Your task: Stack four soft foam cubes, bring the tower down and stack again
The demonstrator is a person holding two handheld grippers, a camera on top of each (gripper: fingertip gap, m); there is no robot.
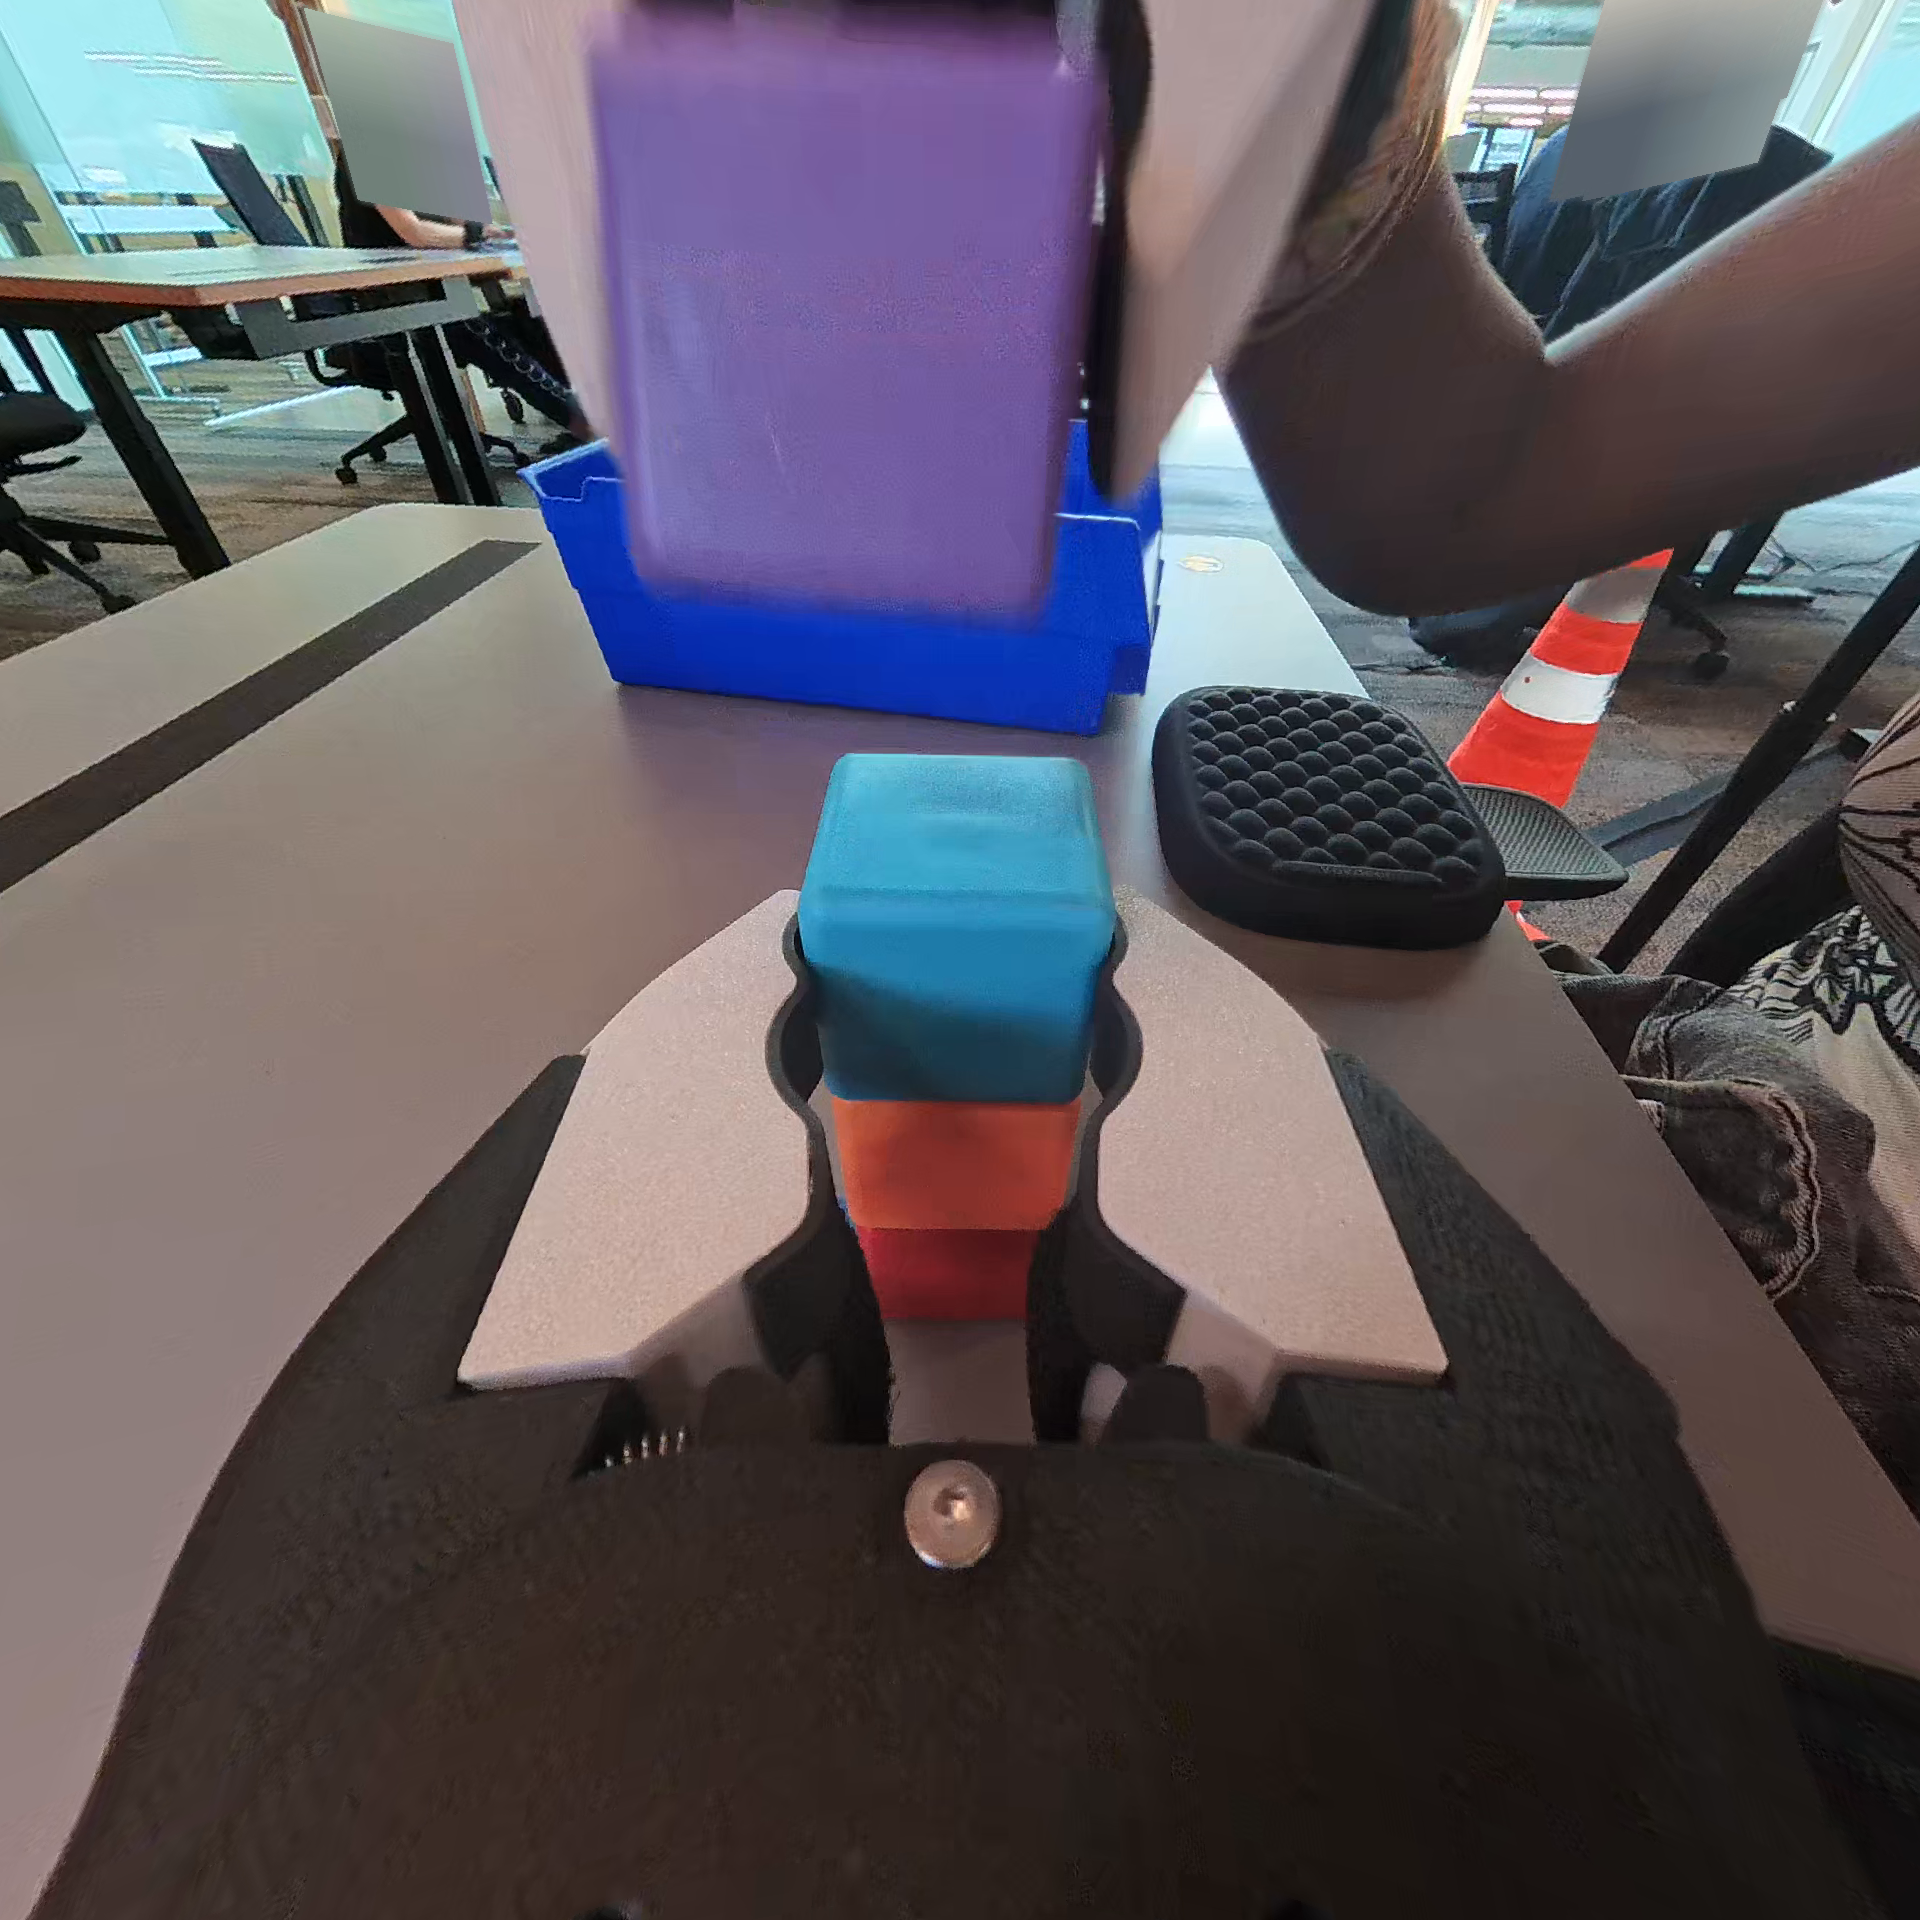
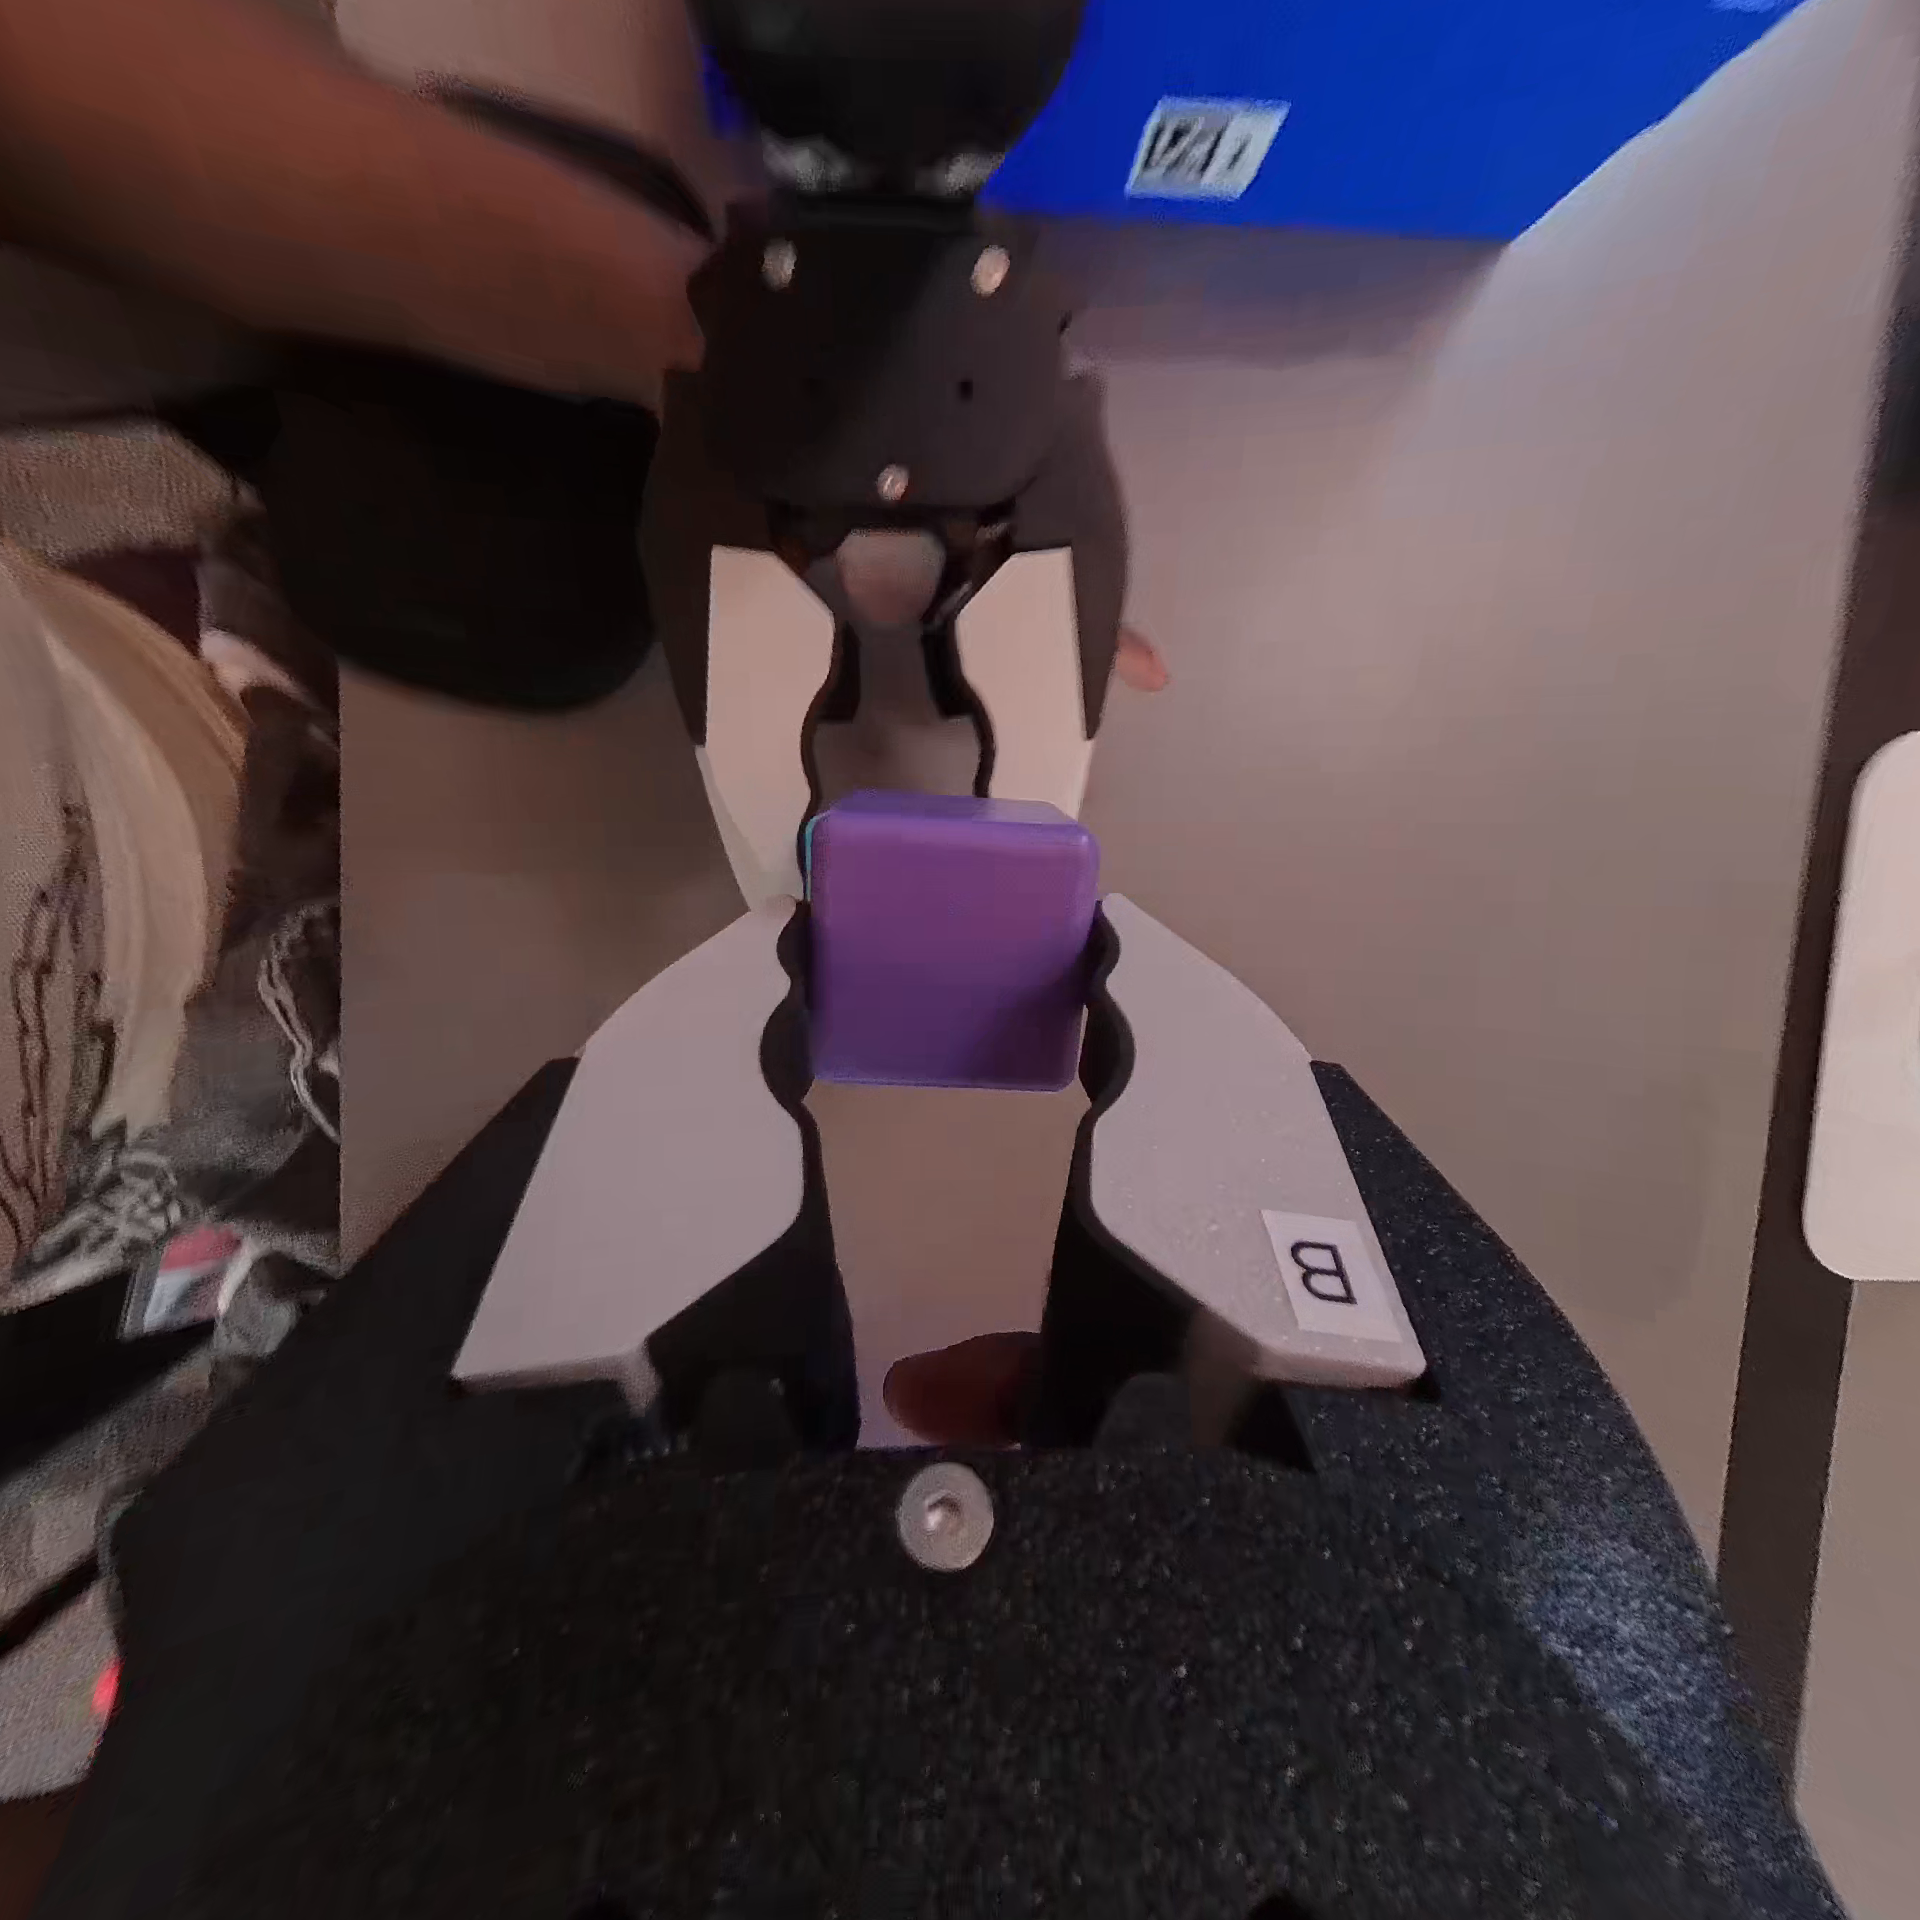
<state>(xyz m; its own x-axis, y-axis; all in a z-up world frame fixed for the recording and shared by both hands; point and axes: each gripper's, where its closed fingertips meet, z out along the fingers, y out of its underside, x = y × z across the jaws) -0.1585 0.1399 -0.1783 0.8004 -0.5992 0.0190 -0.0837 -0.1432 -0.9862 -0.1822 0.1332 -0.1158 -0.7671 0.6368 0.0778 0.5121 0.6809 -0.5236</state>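
Note:
In the left wrist view a teal cube (image 1: pixel 951 883) sits on an orange cube (image 1: pixel 951 1169), which sits on a red cube (image 1: pixel 945 1273), on the grey table (image 1: pixel 312 883). My left gripper (image 1: pixel 956 935) is shut on the teal cube at the top of this stack. My right gripper (image 2: pixel 948 935) is shut on a purple cube (image 2: pixel 951 966) and holds it directly above the stack; the cube looks blurred and large in the left wrist view (image 1: pixel 842 312). In the right wrist view only a teal sliver (image 2: pixel 806 852) shows under the purple cube.
A blue bin (image 1: pixel 862 655) stands on the table behind the stack. A black mesh armrest pad (image 1: pixel 1320 810) sits at the table's right edge, with an orange-white cone (image 1: pixel 1548 665) beyond. The left gripper's black body (image 2: pixel 883 416) faces my right gripper. A person's arm (image 1: pixel 1507 416) crosses above.

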